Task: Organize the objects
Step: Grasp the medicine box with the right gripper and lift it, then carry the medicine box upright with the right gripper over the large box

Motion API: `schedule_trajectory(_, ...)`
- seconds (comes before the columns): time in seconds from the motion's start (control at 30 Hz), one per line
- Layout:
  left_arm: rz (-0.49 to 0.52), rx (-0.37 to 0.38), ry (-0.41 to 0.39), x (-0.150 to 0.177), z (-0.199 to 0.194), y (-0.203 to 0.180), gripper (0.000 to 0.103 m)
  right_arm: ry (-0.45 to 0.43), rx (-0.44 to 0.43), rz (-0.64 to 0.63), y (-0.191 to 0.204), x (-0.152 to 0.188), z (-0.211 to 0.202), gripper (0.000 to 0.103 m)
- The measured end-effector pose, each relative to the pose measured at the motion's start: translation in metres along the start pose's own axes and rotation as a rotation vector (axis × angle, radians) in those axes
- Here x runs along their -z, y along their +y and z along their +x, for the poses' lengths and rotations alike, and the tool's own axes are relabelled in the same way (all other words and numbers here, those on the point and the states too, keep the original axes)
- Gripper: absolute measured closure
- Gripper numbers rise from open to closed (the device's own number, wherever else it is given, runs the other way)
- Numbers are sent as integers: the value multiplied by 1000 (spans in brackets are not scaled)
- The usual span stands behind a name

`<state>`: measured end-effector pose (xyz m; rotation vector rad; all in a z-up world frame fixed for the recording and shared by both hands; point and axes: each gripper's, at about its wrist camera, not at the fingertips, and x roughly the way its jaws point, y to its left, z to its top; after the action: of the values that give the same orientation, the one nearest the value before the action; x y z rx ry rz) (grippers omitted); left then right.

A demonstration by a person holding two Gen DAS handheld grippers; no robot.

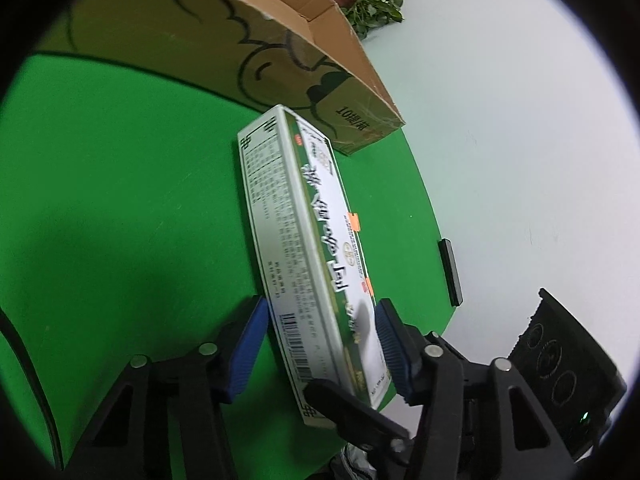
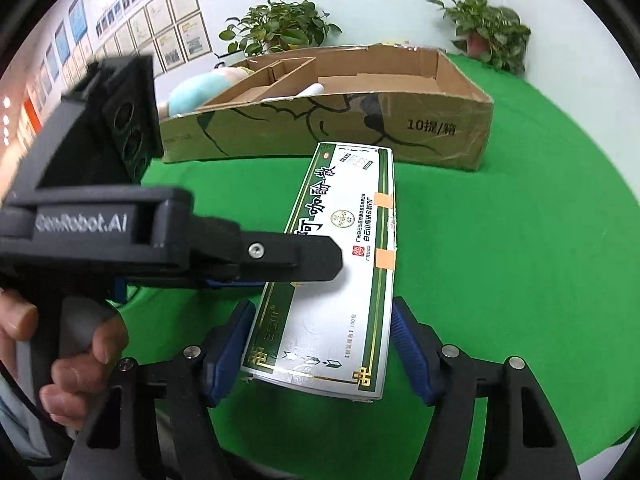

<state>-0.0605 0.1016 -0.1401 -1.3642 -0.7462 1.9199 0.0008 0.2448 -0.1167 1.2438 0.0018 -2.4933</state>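
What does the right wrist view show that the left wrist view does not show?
Only the right wrist view shows the inside dividers of the cardboard box, a plush toy behind it, framed papers on the wall, and a hand. Only the left wrist view shows the medicine box printed side and barcode, and a black device. Both show the green cloth.
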Motion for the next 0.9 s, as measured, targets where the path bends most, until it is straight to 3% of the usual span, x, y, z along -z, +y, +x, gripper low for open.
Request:
schedule_trajectory(0.2,-7,-10,-7,7,0,0,55,5,-114,48,0,5,-6,38)
schedule_trajectory(0.37,37,-37,-25,9,-5,-11,59,4,-104,36,8,6,-10,38)
schedule_trajectory(0.6,132,-67,-87,-3,-25,-43,62,-65,-80,-7,21,-7,-28,39)
schedule_trajectory(0.9,246,-96,-166,-34,-51,-86,62,-175,-44,-56,37,-53,-54,41)
